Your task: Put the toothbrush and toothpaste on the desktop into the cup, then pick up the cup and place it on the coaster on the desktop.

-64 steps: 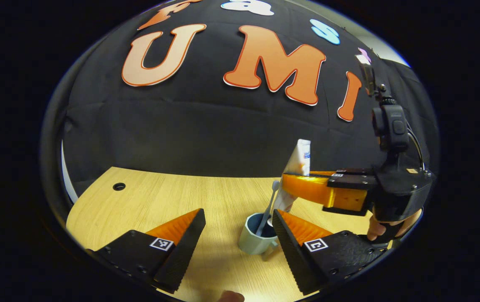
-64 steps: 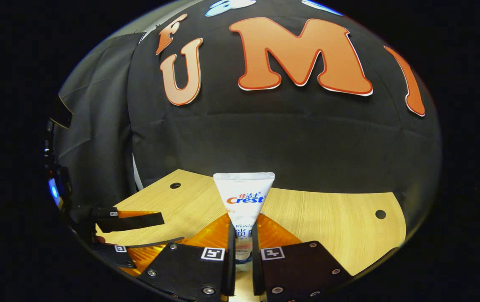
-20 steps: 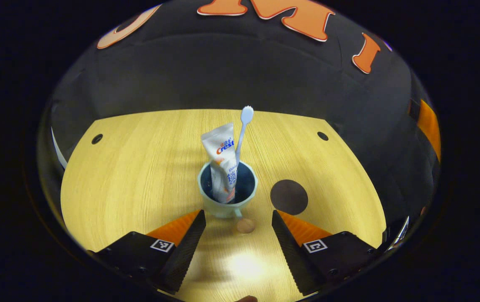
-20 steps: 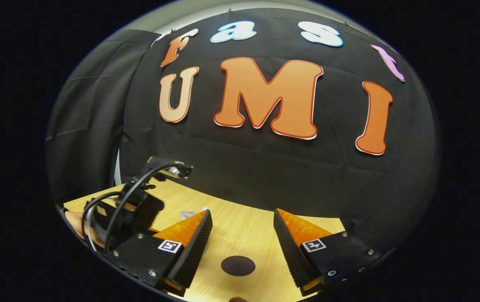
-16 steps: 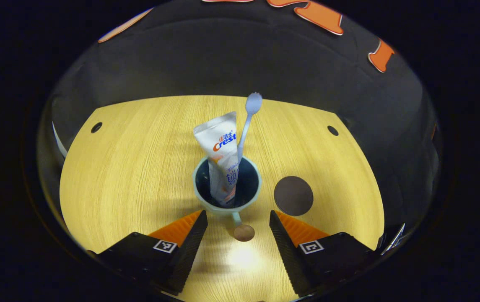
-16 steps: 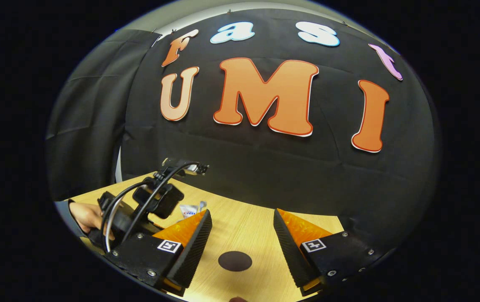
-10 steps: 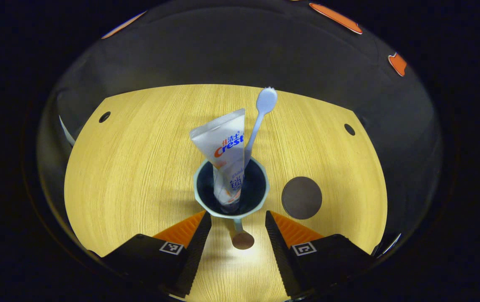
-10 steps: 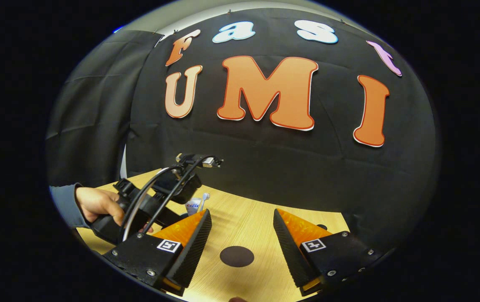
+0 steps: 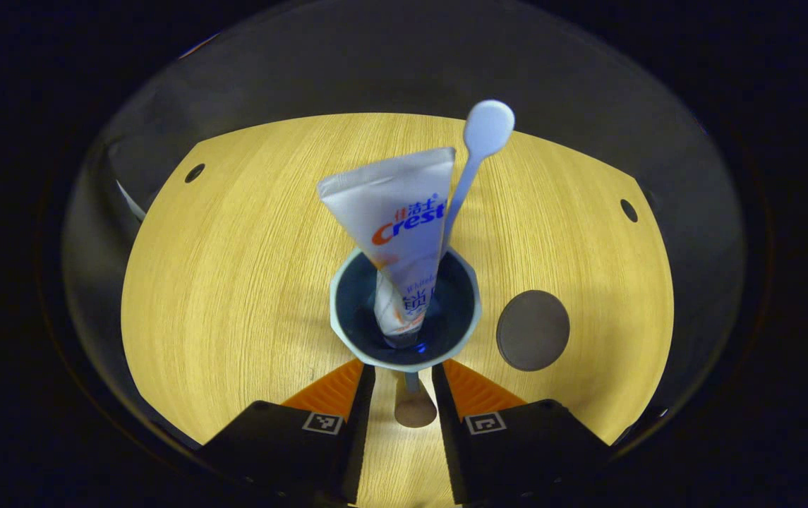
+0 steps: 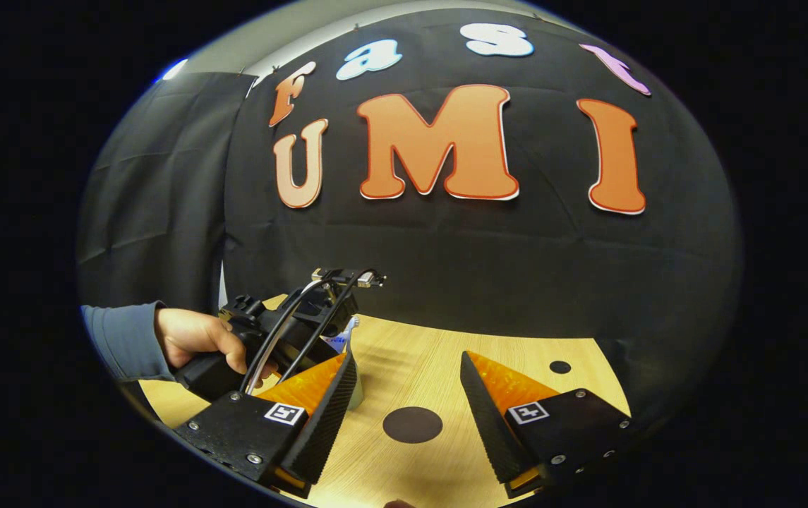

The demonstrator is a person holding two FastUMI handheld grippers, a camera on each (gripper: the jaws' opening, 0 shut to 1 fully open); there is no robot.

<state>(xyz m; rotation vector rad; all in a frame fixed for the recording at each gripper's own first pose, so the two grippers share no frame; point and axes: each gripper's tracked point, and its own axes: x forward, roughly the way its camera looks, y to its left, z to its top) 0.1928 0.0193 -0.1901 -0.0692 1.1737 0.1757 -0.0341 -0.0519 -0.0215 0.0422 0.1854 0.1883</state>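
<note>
1. Straddling the cup's handle (image 9: 411, 383), the left tool (image 9: 404, 395) has its two fingers just beside the handle on either side, narrowed around it; whether they press on it cannot be told.
2. The cup (image 9: 404, 310) stands upright on the wooden bench (image 9: 234, 268), with its handle turned toward the left tool.
3. The toothpaste (image 9: 404, 233) stands in the cup with its crimped flat end up and its cap end down at the cup's bottom.
4. The toothbrush (image 9: 474, 162) leans in the cup just beside the toothpaste, its head up above the rim.
5. The dark round coaster (image 9: 533, 330) lies flat on the bench near the cup, to its right in the left gripper view, apart from it.
6. In the right gripper view the right tool (image 10: 407, 395) is released, fingers spread wide above the bench with nothing between them, and the coaster (image 10: 412, 424) lies just ahead of them.
7. A hand (image 10: 195, 339) in a grey-blue sleeve (image 10: 121, 339) holds the left tool's body at the left of that view.
</note>
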